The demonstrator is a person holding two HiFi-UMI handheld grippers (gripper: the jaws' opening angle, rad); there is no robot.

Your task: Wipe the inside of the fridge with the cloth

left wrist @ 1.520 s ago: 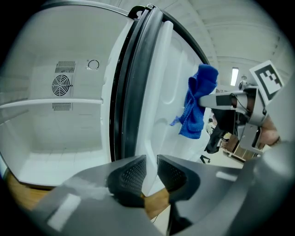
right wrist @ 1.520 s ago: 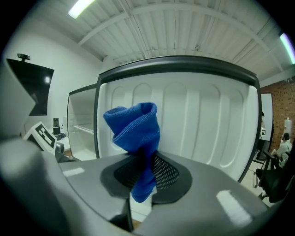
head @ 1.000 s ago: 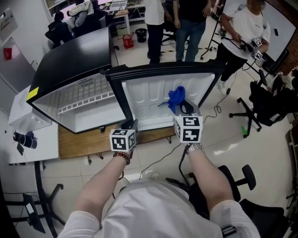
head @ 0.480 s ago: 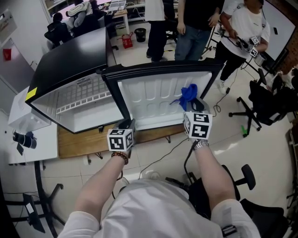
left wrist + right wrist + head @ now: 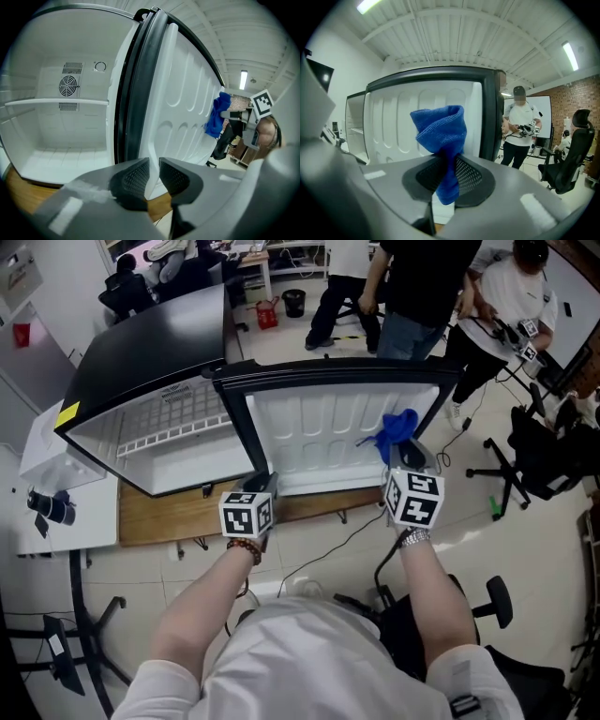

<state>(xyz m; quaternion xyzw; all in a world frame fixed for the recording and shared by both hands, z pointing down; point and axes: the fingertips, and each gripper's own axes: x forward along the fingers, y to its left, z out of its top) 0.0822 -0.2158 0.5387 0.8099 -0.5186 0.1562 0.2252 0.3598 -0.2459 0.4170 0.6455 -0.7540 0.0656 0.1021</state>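
Note:
The fridge (image 5: 141,352) stands with its white inside (image 5: 56,122) showing at the left. Its door (image 5: 319,432) is swung open, the ribbed white liner facing me. My right gripper (image 5: 403,454) is shut on a bunched blue cloth (image 5: 440,129), which sticks up from the jaws. The cloth (image 5: 397,430) is held against the right part of the door liner, near the door's black edge. My left gripper (image 5: 153,171) sits at the door's lower hinge-side corner, and the liner's thin white edge is pinched between its pads. In the left gripper view the cloth (image 5: 216,117) shows far right.
A wooden board (image 5: 178,517) lies under the fridge. Several people (image 5: 422,287) stand behind the door. Office chairs (image 5: 534,446) stand at the right, another chair (image 5: 487,601) is close behind me. A white table (image 5: 47,493) is at the left, and a cable (image 5: 347,532) runs over the floor.
My right gripper has carried the blue cloth to the right across the door liner, towards the door's far edge. The left gripper has kept its place on the door.

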